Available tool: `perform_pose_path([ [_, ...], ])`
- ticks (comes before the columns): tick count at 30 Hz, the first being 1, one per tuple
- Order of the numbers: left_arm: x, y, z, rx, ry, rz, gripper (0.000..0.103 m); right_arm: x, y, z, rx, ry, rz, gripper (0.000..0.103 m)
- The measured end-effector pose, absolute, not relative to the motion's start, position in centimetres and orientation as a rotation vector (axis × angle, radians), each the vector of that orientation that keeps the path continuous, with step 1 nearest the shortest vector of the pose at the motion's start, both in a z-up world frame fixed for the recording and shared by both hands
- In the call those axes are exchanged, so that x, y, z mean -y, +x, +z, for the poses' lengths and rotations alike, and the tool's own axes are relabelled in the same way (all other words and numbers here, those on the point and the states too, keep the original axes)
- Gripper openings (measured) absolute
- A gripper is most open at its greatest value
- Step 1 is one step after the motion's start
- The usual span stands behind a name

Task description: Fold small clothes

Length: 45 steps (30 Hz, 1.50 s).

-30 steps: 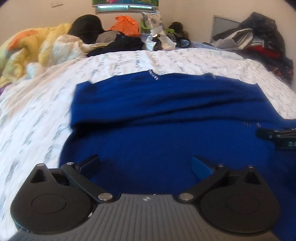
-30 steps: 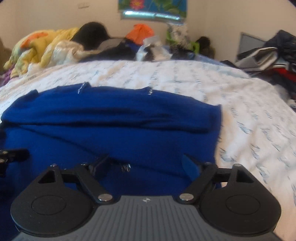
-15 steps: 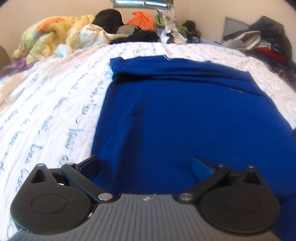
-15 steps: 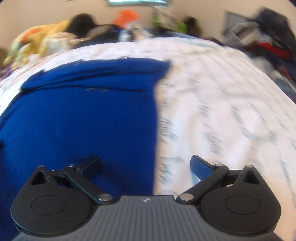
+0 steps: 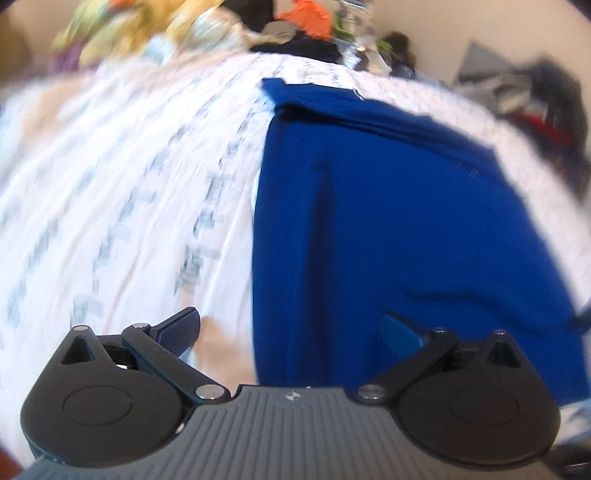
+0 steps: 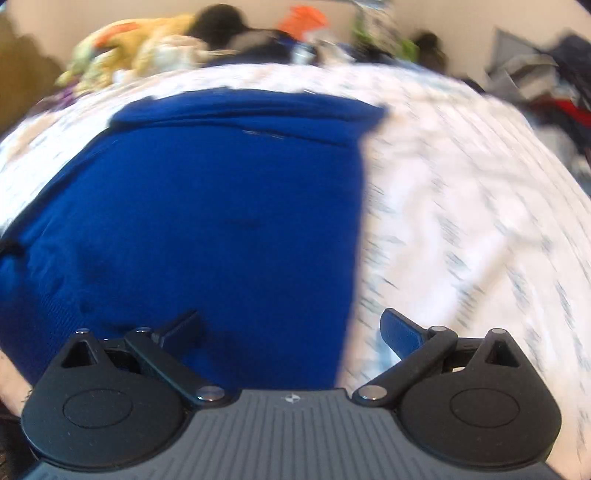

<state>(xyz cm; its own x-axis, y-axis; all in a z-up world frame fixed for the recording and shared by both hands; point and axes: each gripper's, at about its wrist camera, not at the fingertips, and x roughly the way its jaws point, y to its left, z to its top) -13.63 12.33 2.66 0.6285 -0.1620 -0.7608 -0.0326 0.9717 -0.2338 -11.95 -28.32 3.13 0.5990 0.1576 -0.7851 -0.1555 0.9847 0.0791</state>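
Blue sweater lies flat on the bed's white printed sheet, its far end folded over into a band. Left gripper hangs over the garment's left edge, jaws spread wide with nothing between them, 1 finger above sheet, 1 above cloth. Right gripper hangs likewise over the right edge, jaws wide and empty. Heaped clothes crowd the bed's far side, blurred.

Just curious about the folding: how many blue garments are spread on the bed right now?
1: the blue garment lies flat on the white printed sheet. More clothes sit piled at the far end, too blurred to count.
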Motion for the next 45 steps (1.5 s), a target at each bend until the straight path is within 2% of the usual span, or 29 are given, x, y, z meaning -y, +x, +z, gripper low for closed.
perform_pose_path([
  [2,-13.1,-14.4,3.0,-0.920,-0.352,-0.124,0.100,29.8,-11.8,2.6,-1.000,0.114,0.243,0.103],
  [5,-12.9,-15.0,3.2,-0.942,-0.370,-0.157,0.093,29.5,-11.7,2.3,-1.026,0.105,0.298,0.101],
  [8,-12.3,-15.2,3.4,-0.964,-0.272,-0.151,0.081,29.1,-11.2,2.0,-1.030,0.095,0.298,0.081],
  [10,-12.6,-15.4,3.4,-0.991,-0.297,-0.163,0.075,29.5,-11.8,2.1,-1.048,0.120,0.281,0.053],
  [11,-13.2,-15.3,3.5,-1.006,-0.360,-0.191,0.075,29.8,-11.8,2.1,-1.066,0.173,0.286,0.051],
  [13,-15.2,-15.1,2.4,-1.056,-0.623,-0.304,0.077,32.3,-11.5,1.6,-1.093,0.352,0.317,0.052],
  [15,-17.3,-15.1,-0.1,-1.072,-0.921,-0.393,0.091,34.1,-11.1,0.2,-1.101,0.539,0.359,0.052],
  [16,-18.0,-15.0,-1.2,-1.074,-1.039,-0.415,0.093,35.2,-10.8,-0.8,-1.106,0.662,0.384,0.056],
  [18,-19.0,-15.1,-2.4,-1.056,-1.180,-0.417,0.090,36.2,-10.2,-2.5,-1.120,0.838,0.435,0.062],
  [22,-19.2,-14.9,-1.9,-1.064,-1.164,-0.415,0.085,35.4,-9.6,-4.3,-1.145,0.929,0.520,0.062],
  [24,-19.0,-14.5,-1.6,-1.072,-1.130,-0.399,0.070,35.1,-9.3,-4.6,-1.137,0.948,0.523,0.062],
  [25,-18.8,-14.2,-1.5,-1.076,-1.105,-0.378,0.058,35.1,-9.2,-4.5,-1.137,0.946,0.520,0.055],
  [26,-18.7,-14.0,-1.5,-1.095,-1.068,-0.358,0.026,34.7,-9.1,-4.0,-1.146,0.904,0.496,0.042],
  [27,-18.3,-13.8,-1.8,-1.118,-1.027,-0.334,0.005,34.4,-9.6,-3.6,-1.172,0.843,0.468,0.005],
  [28,-18.3,-13.8,-1.6,-1.121,-0.993,-0.305,0.003,34.5,-10.0,-3.5,-1.170,0.826,0.470,0.004],
  [33,-18.0,-14.1,2.2,-1.063,-0.799,-0.321,0.005,35.7,-11.4,0.8,-1.110,0.652,0.450,0.004],
  [35,-17.6,-14.2,1.8,-1.102,-0.727,-0.308,0.006,35.9,-11.5,0.7,-1.158,0.532,0.405,0.003],
  [36,-17.5,-14.2,1.1,-1.130,-0.711,-0.284,0.009,36.0,-11.5,0.3,-1.178,0.521,0.399,0.003],
  [41,-18.3,-14.4,1.9,-1.093,-0.621,-0.230,0.015,35.2,-11.4,0.3,-1.142,0.521,0.376,0.005],
  [43,-18.4,-13.5,4.4,-0.999,-0.503,-0.166,0.033,35.3,-11.5,1.5,-1.137,0.521,0.317,0.014],
  [44,-18.0,-12.7,5.8,-0.928,-0.449,-0.150,0.051,35.4,-11.3,2.7,-1.088,0.518,0.285,0.018],
  [45,-16.9,-11.6,7.1,-0.854,-0.399,-0.148,0.066,35.2,-10.8,4.2,-1.009,0.509,0.262,0.028],
])
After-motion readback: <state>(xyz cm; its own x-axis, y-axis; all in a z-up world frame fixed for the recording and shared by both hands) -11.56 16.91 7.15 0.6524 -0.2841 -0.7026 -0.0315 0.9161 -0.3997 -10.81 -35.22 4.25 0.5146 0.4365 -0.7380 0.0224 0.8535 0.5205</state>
